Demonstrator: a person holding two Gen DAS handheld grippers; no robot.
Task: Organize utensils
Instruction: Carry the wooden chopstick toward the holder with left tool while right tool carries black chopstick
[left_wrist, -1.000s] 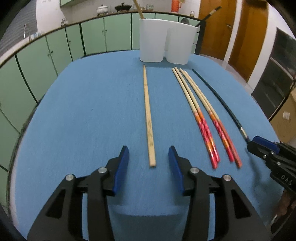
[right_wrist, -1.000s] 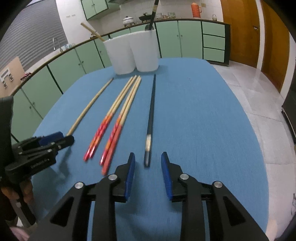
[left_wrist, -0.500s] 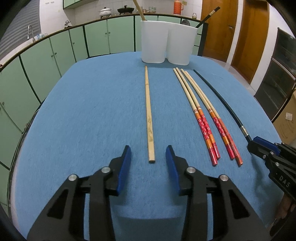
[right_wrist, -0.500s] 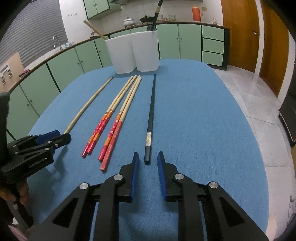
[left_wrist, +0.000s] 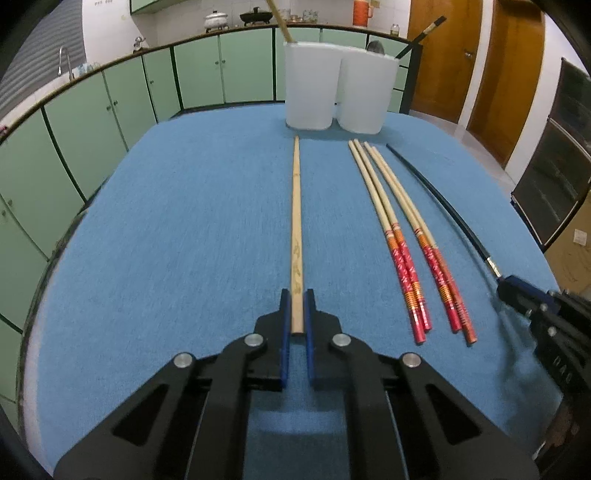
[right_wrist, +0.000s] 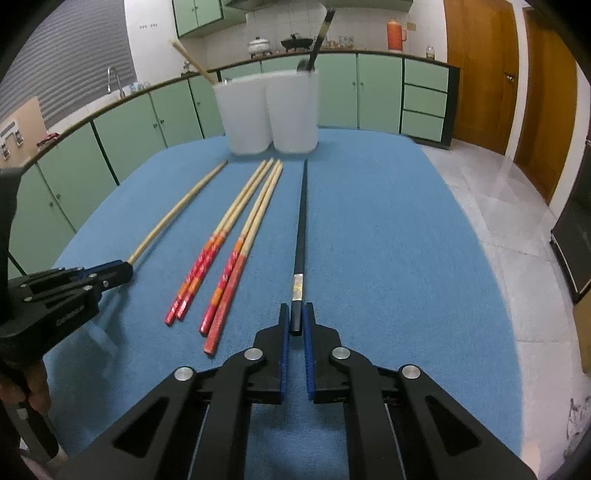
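Half a second ago my jaws stood spread; now my left gripper (left_wrist: 296, 295) pinches the near end of the plain bamboo chopstick (left_wrist: 296, 206), and my right gripper (right_wrist: 296, 309) pinches the black chopstick (right_wrist: 301, 225). Both still lie on the blue tablecloth (left_wrist: 177, 221). Judgement: lift next, toward the far white holders (right_wrist: 269, 110).

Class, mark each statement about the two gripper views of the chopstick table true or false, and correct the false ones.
1. The left gripper is closed on the plain wooden chopstick. True.
2. The right gripper grips a red-handled chopstick. False: it is closed on the black chopstick.
3. Four red-handled chopsticks lie on the blue tablecloth between the wooden and black ones. True.
4. Both white containers are empty. False: a wooden stick leans out of one and a dark utensil out of the other.
5. The containers lie tipped on their sides. False: they stand upright, side by side.
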